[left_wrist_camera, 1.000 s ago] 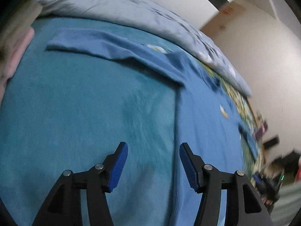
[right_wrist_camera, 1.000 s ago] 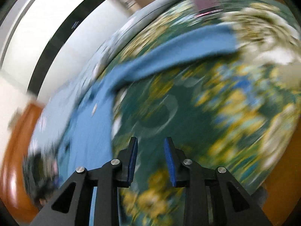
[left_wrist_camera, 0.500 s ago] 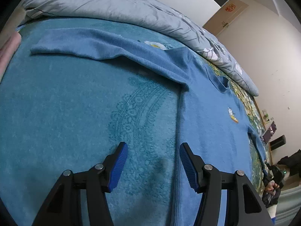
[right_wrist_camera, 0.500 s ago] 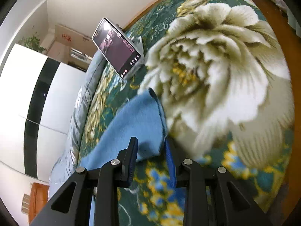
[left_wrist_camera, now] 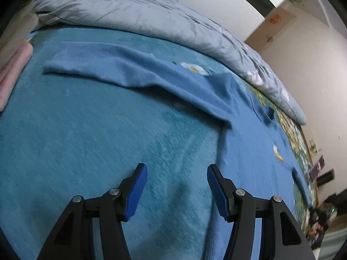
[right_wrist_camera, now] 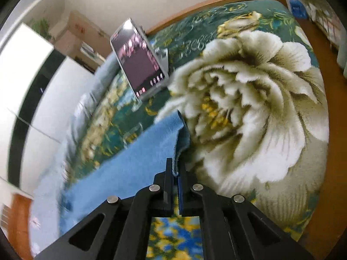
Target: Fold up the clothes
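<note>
Left tongs (left_wrist_camera: 176, 191) agape over teal blanket (left_wrist_camera: 86, 140), right tongs (right_wrist_camera: 175, 173) just clamped on blue sleeve (right_wrist_camera: 141, 158), floral bedspread (right_wrist_camera: 249, 108)

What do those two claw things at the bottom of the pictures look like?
Both the left gripper and the right gripper are black angular frames with triangular cut-outs and silver round bolts. Their fingers carry ribbed blue pads.

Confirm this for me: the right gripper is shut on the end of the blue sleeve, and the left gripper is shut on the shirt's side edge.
The left gripper is not shut. In the left wrist view its fingers stand open with only the teal blanket between them. The right gripper is indeed shut on the end of the blue sleeve, having just closed, in the right wrist view.
</note>
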